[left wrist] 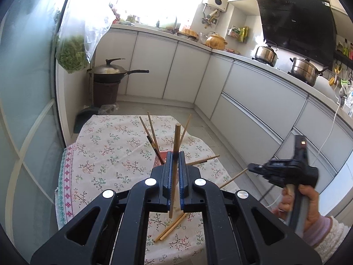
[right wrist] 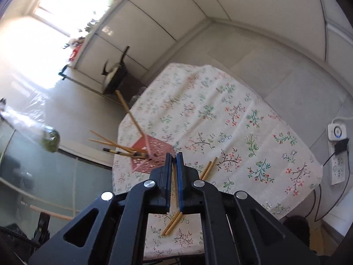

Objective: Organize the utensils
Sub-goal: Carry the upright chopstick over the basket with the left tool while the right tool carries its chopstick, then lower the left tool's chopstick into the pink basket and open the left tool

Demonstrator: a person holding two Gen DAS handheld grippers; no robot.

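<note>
Pinching one wooden chopstick (left wrist: 175,154) upright, the left hand-held gripper (left wrist: 175,158) is hovering above the tabletop (left wrist: 106,154); the right hand-held gripper (right wrist: 174,158), at three o'clock, is clamping another chopstick (right wrist: 175,183).

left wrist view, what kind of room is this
A home kitchen, most likely: steel pots sit on a stove under a black range hood, and white cabinets run below the counter.
</note>
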